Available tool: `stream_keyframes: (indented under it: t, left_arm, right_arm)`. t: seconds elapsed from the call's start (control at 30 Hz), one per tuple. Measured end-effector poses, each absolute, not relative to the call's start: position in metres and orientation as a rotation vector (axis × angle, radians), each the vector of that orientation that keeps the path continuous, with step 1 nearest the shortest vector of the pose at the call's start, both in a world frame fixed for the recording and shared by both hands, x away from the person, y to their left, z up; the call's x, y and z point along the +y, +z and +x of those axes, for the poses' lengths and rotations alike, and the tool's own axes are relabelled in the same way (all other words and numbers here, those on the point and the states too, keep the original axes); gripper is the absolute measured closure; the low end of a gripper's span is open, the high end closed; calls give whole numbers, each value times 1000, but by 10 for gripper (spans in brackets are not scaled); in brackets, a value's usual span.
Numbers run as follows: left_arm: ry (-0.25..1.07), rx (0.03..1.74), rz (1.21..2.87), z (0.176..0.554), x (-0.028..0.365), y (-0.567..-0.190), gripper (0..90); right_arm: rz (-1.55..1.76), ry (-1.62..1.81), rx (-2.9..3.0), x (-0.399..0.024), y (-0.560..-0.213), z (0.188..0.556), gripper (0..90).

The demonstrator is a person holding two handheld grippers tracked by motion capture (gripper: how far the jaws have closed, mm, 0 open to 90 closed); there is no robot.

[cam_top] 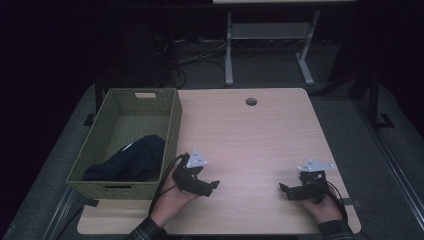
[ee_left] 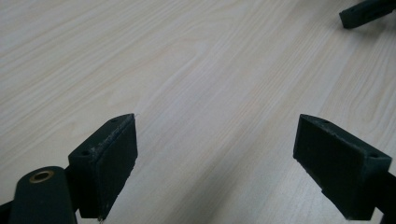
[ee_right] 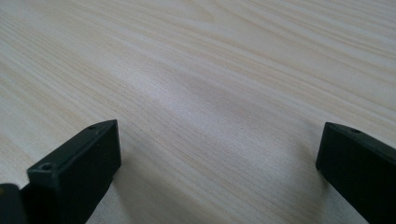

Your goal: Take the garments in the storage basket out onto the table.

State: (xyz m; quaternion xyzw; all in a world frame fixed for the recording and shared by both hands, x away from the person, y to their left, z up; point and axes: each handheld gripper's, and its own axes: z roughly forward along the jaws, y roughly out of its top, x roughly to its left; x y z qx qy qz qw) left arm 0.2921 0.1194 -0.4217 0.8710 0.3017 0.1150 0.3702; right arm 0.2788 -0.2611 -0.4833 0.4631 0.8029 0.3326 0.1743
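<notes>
The work appears to be at or near its end. A dark navy cloth [cam_top: 131, 160] is seen already lying inside the green woven basket [cam_top: 172, 122], and nothing else is left on the bare top of the wooden table [cam_top: 260, 135] to be picked up. Whether more garments were meant to go in cannot be told; judged from how things lie, the placing step is done and only a rest position is being held.

The cloth is bundled loosely in the basket's near half, against the wall nearest the person, with part of it heaped toward the basket's right wall. It looks soft, crumpled and limp; a small pale patch is visible at its upper edge. The far half of the basket floor is left uncovered.

The left gripper [cam_top: 214, 184] is held just to the right of the basket's near right corner, low over the table. In the left gripper view, its 2 jaws are spread wide apart with only wood grain between them, so it is released and nothing is grasped. The right gripper [cam_top: 283, 189] is held well to the right of the basket, near the table's near right corner; its jaws are likewise seen wide apart over bare wood in the right gripper view, released and empty. The 2 grippers are pointed toward each other, well apart.
</notes>
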Motion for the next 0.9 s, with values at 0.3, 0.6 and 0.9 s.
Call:
stream_keyframes:
  t: [0.3, 0.6, 0.9]
  left_arm:
    - [291, 777, 2247, 294, 117, -409, 131]
    - [286, 771, 2245, 296, 120, -395, 131]
    - [250, 762, 2230, 302, 123, -386, 131]
  right_arm:
    - [1313, 943, 2276, -261, -483, 279, 0]
    - [1308, 943, 2275, -261, -483, 279, 0]
    - [1311, 944, 2274, -261, -483, 279, 0]
